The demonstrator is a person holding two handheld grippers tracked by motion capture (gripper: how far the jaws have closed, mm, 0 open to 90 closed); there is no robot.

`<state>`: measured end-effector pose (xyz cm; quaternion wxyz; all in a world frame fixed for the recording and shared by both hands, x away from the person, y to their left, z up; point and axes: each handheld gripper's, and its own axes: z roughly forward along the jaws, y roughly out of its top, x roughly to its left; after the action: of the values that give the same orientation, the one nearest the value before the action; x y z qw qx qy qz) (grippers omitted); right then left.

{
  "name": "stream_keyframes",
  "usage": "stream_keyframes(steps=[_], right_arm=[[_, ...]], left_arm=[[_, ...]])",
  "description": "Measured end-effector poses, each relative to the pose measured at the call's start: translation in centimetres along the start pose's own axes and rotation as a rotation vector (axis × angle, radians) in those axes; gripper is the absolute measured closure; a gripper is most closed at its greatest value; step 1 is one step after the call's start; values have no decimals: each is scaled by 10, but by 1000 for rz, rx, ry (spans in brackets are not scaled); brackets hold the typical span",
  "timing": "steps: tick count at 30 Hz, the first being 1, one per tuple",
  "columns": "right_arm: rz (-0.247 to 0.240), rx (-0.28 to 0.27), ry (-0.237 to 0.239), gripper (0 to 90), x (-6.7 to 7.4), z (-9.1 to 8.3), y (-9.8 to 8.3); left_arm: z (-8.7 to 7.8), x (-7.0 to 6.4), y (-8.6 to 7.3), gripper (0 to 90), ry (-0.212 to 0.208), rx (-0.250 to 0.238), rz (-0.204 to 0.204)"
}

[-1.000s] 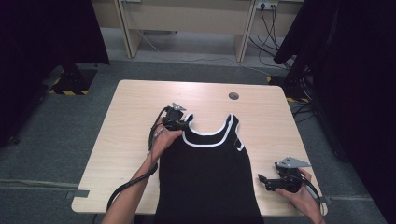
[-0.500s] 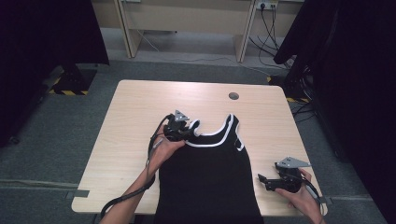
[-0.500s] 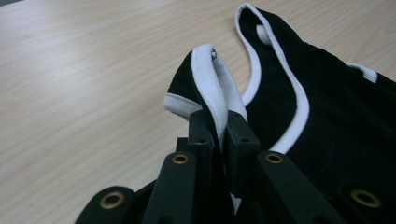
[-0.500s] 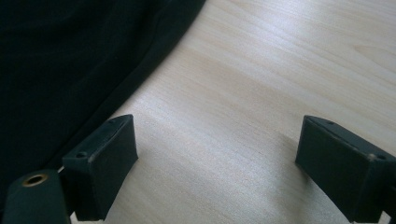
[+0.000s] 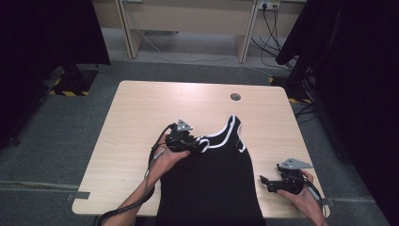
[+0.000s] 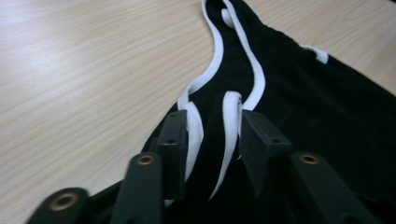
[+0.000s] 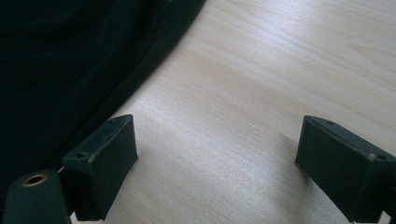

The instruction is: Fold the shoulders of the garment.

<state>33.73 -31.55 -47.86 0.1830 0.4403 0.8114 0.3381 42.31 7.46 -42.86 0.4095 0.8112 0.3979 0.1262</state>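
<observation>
A black sleeveless top [image 5: 211, 183] with white trim lies flat on the wooden table [image 5: 136, 113], its neckline facing the far edge. My left gripper [image 5: 194, 142] hovers at the top's left shoulder. In the left gripper view its jaws have just been opening, and the white-edged strap [image 6: 229, 121] lies loosely between the pads [image 6: 173, 135]. My right gripper [image 5: 264, 182] rests on the table beside the top's right side edge, open, with bare wood between its pads [image 7: 106, 163] and the black cloth [image 7: 60, 60] to its left.
A round cable hole [image 5: 235, 97] sits near the table's far edge. A cable [image 5: 155, 155] trails from the left gripper along the forearm. Desk legs and cables stand on the grey floor beyond the table.
The left gripper has moved right and nearer, carrying the left shoulder strap inward over the top, and its jaws have parted. The right gripper has kept still.
</observation>
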Motion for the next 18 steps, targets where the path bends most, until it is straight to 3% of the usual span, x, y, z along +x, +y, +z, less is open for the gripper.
stream_keyframes(steps=[5,11,18], right_arm=[[0,0,0,128,0,0,0],[3,1,-1,128,0,0,0],[3,0,-1,128,0,0,0]], left_arm=[[1,1,4,515,-16,-10,-24],[22,2,10,505,-11,24,-22],[40,16,20,522,3,40,-64]])
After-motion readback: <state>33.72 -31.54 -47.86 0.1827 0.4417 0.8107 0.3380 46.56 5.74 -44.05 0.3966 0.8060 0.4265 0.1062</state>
